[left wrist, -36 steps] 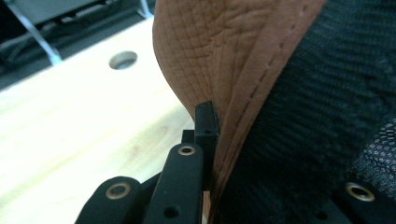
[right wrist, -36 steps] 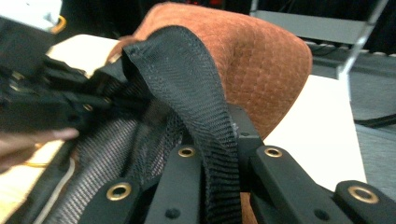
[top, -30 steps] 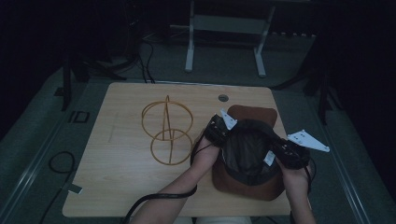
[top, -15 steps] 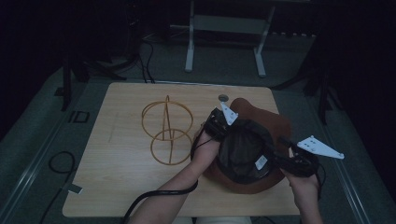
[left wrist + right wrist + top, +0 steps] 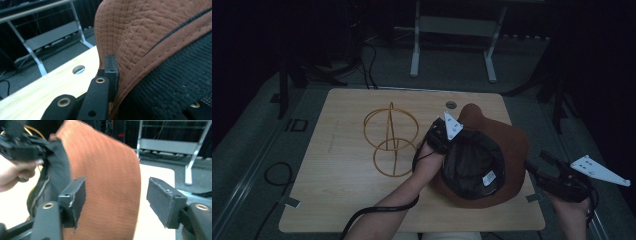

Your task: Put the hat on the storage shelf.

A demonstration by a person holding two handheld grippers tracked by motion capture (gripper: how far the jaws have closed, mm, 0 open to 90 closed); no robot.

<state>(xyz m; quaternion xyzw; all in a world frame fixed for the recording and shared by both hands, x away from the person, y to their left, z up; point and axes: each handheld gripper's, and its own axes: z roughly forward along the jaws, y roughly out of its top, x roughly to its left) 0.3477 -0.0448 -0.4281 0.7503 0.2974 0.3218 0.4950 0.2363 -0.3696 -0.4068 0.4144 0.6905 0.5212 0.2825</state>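
A brown quilted hat with a black mesh lining lies opening-up at the table's right side. My left gripper is shut on the hat's brim at its left edge; the left gripper view has one black jaw pressed against the brown brim. My right gripper sits just off the hat's right edge, jaws open. In the right gripper view the brown hat stands between and beyond its two spread fingers, and the other hand holds the far side.
A gold wire stand of rings and an upright loop sits left of the hat on the wooden table. A round hole marks the table's far edge. A metal frame stands on the dark floor beyond.
The right gripper let go of the hat and pulled back to the right off its edge. The hat shifted and tilted, with the left gripper still holding its brim.
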